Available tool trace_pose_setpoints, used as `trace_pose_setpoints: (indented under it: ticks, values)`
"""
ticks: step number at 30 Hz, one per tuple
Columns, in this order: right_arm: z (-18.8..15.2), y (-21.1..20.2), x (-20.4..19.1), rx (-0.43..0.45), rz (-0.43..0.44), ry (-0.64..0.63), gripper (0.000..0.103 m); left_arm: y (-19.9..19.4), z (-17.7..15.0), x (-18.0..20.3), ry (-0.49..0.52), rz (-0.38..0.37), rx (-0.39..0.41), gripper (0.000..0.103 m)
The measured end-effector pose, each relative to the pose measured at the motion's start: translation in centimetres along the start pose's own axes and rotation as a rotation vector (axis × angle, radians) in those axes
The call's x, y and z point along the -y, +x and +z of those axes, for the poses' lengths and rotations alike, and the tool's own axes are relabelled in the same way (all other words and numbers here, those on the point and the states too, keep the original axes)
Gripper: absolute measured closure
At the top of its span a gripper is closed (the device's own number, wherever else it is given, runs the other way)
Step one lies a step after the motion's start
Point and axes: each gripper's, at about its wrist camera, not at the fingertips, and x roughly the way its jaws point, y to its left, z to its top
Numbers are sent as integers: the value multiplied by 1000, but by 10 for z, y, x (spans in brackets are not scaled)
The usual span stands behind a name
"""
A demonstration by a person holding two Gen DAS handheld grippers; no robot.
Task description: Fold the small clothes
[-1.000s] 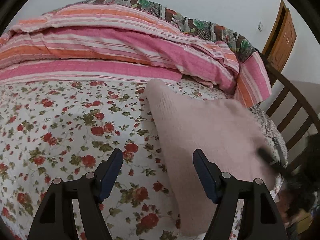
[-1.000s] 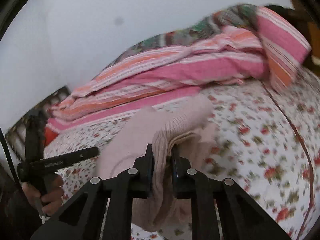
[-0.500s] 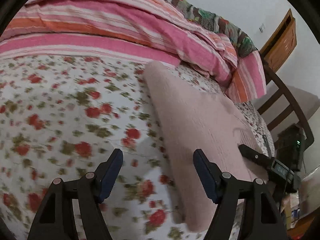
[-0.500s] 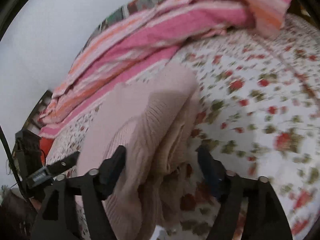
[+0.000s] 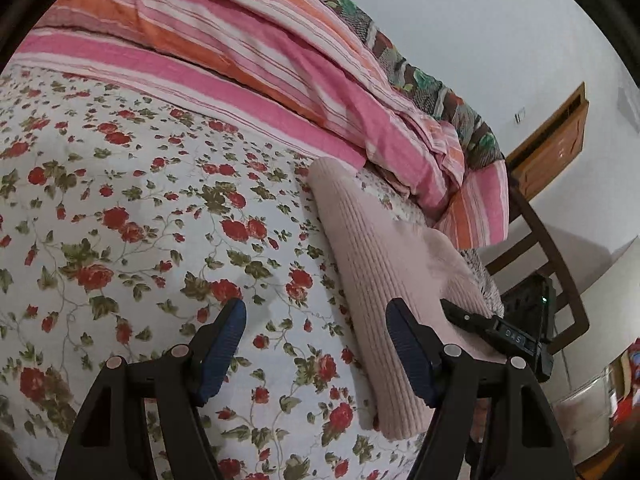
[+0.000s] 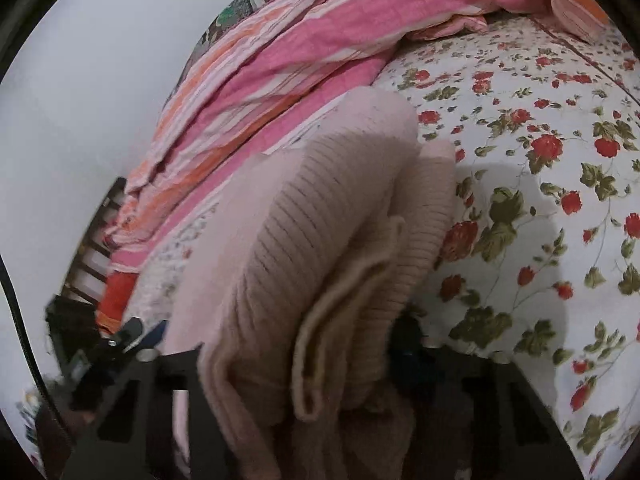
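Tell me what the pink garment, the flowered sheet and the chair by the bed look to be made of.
Pink garment: soft ribbed knit, likely wool or acrylic; raised parallel ribs, matte fuzzy surface.
Flowered sheet: thin woven fabric, probably cotton; flat matte surface with printed red roses.
Chair: looks like dark-stained wood; curved rail and slats with a slight sheen.

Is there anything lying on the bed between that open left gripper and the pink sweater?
Nothing visible. Only bare flowered sheet lies between the open left gripper and the folded pink sweater, whose edge sits just beside its right finger.
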Motion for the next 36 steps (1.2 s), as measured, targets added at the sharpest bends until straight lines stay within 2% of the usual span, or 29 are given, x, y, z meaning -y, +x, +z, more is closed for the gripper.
trace_pose_setpoints:
  ticks: [6, 11, 14, 16, 18, 21, 26, 27, 28, 29, 33, 35, 36]
  values:
    - [12, -44, -47, 135, -10, -37, 64, -13, 6, -2, 17, 23, 34, 33]
    - [28, -72, -89, 235, -143, -122, 64, -23, 9, -11, 17, 34, 58, 33]
    - [33, -71, -117, 268, -268, -190, 64, -28, 10, -17, 20, 37, 73, 33]
    - [35, -65, -129, 277, -311, -215, 64, -32, 12, -21, 17, 31, 77, 33]
    - [39, -57, -138, 271, -310, -212, 64, -35, 12, -24, 23, 33, 85, 33]
    - [47, -40, -148, 239, -218, -161, 64, -41, 13, -29, 27, 54, 94, 33]
    - [51, -5, -137, 212, 133, 10, 64, -54, 14, -39, 43, 91, 94, 33]
    - [49, 7, -126, 209, 191, 47, 64, -57, 13, -40, 54, 104, 96, 33]
    - [45, 20, -115, 199, 203, 72, 64, -58, 12, -41, 62, 111, 96, 33]
    - [42, 33, -102, 183, 176, 84, 63, -59, 10, -42, 69, 114, 93, 33]
    - [25, 77, -46, 43, -29, 132, 58, -52, -5, -40, 122, 132, 49, 33]
    - [22, 67, -43, 67, -46, 78, 52, -42, -16, -33, 175, 154, 11, 34]
    - [22, 57, -51, 82, -95, 7, 50, -35, -23, -25, 215, 151, -17, 34]
